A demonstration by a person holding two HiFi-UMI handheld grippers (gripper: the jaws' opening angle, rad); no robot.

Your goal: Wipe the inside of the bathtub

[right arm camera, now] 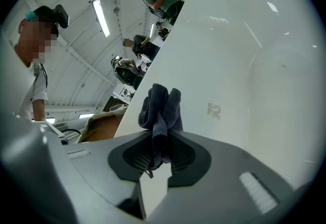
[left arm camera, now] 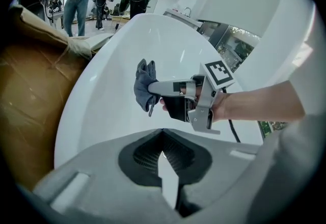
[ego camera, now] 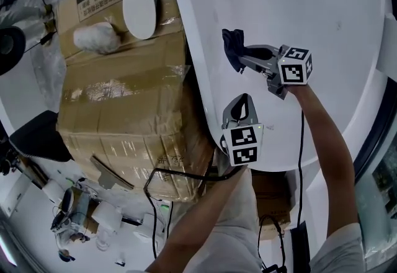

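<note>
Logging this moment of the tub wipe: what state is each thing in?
Dark blue-grey cloth: bunched, clamped in the right gripper.
Right gripper: shut on the dark blue-grey cloth.
Left gripper: shut, empty.
White bathtub: no water visible.
Brown cardboard box: closed, taped.

Dark blue-grey cloth (right arm camera: pixel 162 108), white bathtub (ego camera: pixel 310 5)

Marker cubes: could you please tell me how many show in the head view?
2. One cube is on the left gripper, at the bathtub's near rim; the other is on the right gripper, further inside, which holds a dark cloth.
</note>
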